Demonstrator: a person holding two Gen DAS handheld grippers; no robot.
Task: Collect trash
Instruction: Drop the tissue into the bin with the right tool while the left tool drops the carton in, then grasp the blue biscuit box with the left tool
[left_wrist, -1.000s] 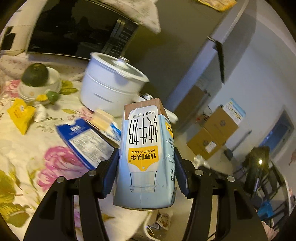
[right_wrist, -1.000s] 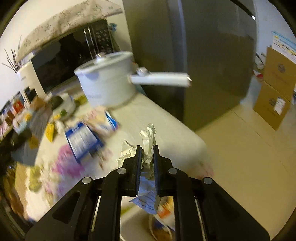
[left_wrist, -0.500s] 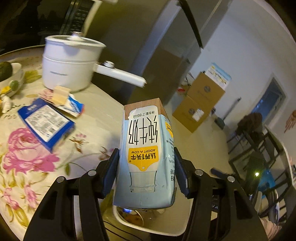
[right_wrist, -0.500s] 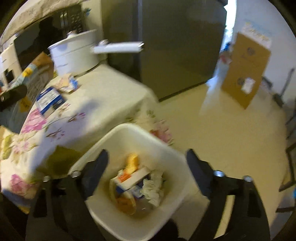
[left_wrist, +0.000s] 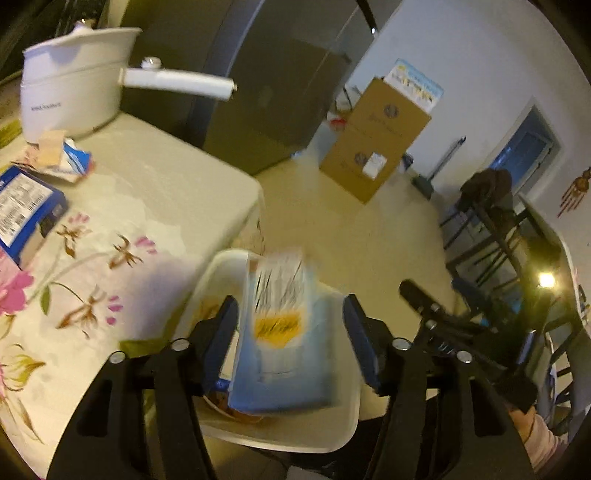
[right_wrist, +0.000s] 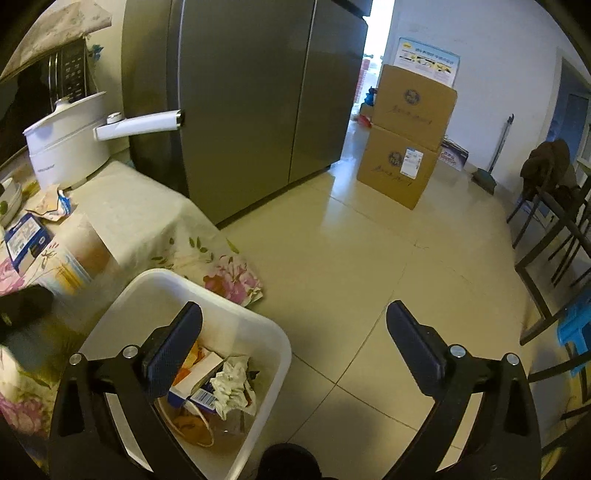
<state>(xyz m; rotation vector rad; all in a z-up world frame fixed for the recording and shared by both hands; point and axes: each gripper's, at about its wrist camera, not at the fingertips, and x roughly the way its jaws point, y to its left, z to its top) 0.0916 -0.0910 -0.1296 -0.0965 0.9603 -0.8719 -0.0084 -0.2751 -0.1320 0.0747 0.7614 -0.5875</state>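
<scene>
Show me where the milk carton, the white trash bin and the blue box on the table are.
milk carton (left_wrist: 280, 332), left wrist view, its blurred front face.
white trash bin (right_wrist: 258, 325), right wrist view, its far rim.
blue box (left_wrist: 26, 210), left wrist view, its printed top face.

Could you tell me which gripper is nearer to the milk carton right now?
Left. The milk carton sits between the opening left gripper, above the white bin. The right gripper, open and empty, hangs off to the carton's right.

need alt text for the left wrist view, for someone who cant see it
A blurred blue milk carton sits between the opening left tongs, whose pads stand clear of it, right above a white trash bin. To the left, a floral tablecloth holds a white pot and a blue box.
</scene>
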